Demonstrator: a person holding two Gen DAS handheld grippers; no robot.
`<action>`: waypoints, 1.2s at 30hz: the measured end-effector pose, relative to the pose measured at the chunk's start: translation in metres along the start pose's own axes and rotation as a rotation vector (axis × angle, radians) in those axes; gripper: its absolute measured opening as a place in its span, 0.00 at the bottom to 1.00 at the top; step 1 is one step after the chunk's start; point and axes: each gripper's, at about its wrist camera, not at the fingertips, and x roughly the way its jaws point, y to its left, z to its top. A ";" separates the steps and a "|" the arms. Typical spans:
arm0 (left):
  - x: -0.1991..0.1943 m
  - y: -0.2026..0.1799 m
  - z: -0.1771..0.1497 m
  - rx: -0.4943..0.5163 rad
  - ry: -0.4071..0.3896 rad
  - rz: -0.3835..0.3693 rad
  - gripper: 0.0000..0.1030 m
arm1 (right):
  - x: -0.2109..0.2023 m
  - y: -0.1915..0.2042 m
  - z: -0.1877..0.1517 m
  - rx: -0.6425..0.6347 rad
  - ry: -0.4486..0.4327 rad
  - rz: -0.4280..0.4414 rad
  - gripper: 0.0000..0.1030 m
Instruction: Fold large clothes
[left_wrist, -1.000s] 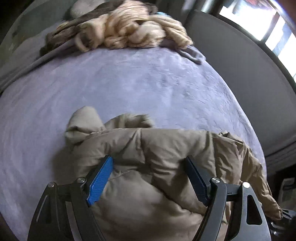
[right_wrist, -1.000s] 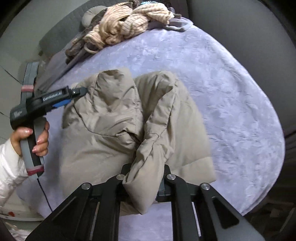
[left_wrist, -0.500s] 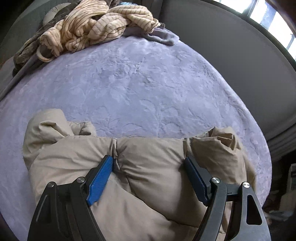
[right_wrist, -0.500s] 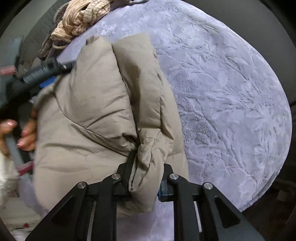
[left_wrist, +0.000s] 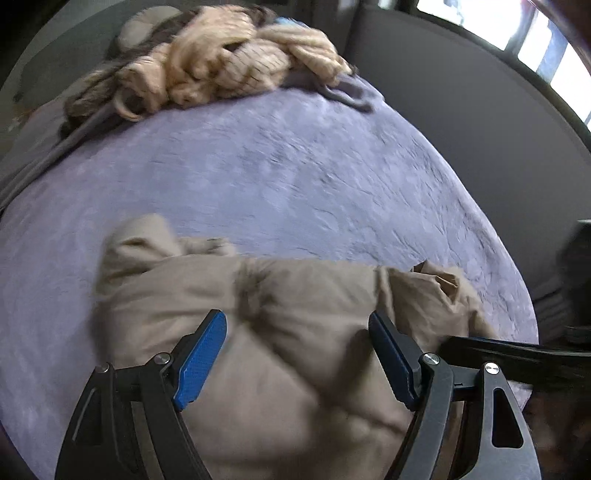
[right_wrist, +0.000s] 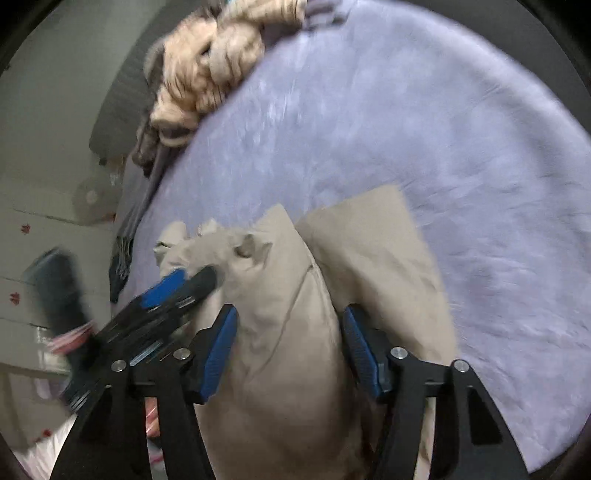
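Observation:
A tan puffer jacket (left_wrist: 295, 332) lies bunched and partly folded on the lavender bedspread (left_wrist: 295, 177). My left gripper (left_wrist: 297, 343) is open, its blue pads spread over the jacket's padded body. In the right wrist view the jacket (right_wrist: 288, 332) fills the lower middle, and my right gripper (right_wrist: 288, 343) is open with the jacket's bulk between its pads. The left gripper (right_wrist: 177, 288) also shows there, blurred, at the jacket's left side. The frames are motion-blurred.
A heap of cream striped and brown clothes (left_wrist: 229, 62) lies at the far end of the bed, also seen in the right wrist view (right_wrist: 207, 70). A dark grey wall (left_wrist: 461, 110) and a window run along the right. The bed's left edge drops off (right_wrist: 122, 236).
My right gripper was shut on a fold of the jacket and has let go, now open. Both grippers have shifted over the jacket; the left one stayed open.

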 end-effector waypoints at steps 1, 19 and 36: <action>-0.011 0.010 -0.005 -0.026 -0.011 0.014 0.77 | 0.012 0.002 0.003 -0.013 0.033 -0.022 0.48; -0.042 0.035 -0.104 -0.188 0.165 0.060 0.87 | -0.015 -0.005 -0.029 -0.151 0.074 -0.111 0.21; -0.067 0.028 -0.132 -0.259 0.198 0.107 0.87 | -0.022 -0.043 -0.092 -0.148 0.246 -0.153 0.21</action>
